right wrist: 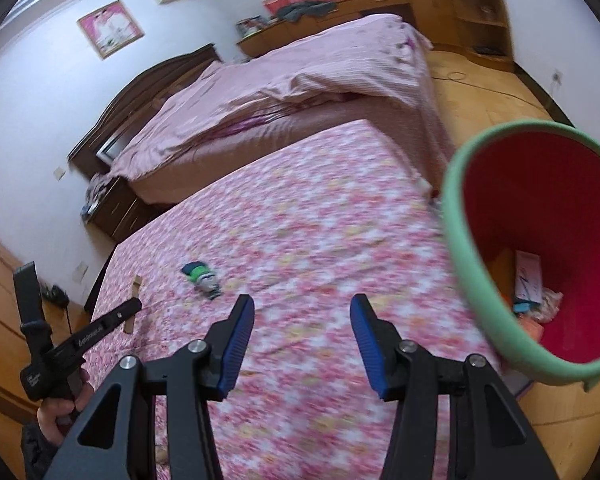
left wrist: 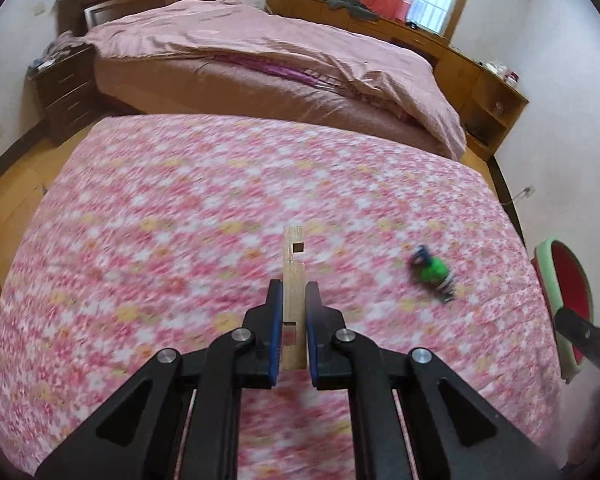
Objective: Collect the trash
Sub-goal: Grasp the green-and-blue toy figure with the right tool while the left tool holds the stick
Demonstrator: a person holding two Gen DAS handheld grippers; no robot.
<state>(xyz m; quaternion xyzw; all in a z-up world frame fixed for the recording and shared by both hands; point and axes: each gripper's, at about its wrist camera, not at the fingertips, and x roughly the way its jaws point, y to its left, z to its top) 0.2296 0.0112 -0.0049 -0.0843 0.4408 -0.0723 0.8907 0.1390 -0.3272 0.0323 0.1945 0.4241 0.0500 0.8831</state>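
My left gripper (left wrist: pixel 294 286) is shut on a thin wooden strip (left wrist: pixel 293 256) with a square hole, held just above the pink floral cloth (left wrist: pixel 160 208). In the right wrist view the same gripper (right wrist: pixel 134 308) and strip (right wrist: pixel 137 283) show at the left, held by a person's hand (right wrist: pixel 56 412). A crumpled green and blue wrapper (left wrist: pixel 432 268) lies on the cloth to the right of the strip, ahead and left of my right gripper (right wrist: pixel 302 304), which stands open with nothing between its fingers. A red bin with a green rim (right wrist: pixel 460 240) stands at the right and holds paper scraps (right wrist: pixel 536 300).
The floral cloth covers a low flat surface beside a bed with a pink quilt (left wrist: pixel 260 52). A dark nightstand (left wrist: pixel 64 88) stands at the far left and wooden cabinets (left wrist: pixel 488 92) line the far right wall. Wooden floor (right wrist: pixel 472 92) lies beyond the bin.
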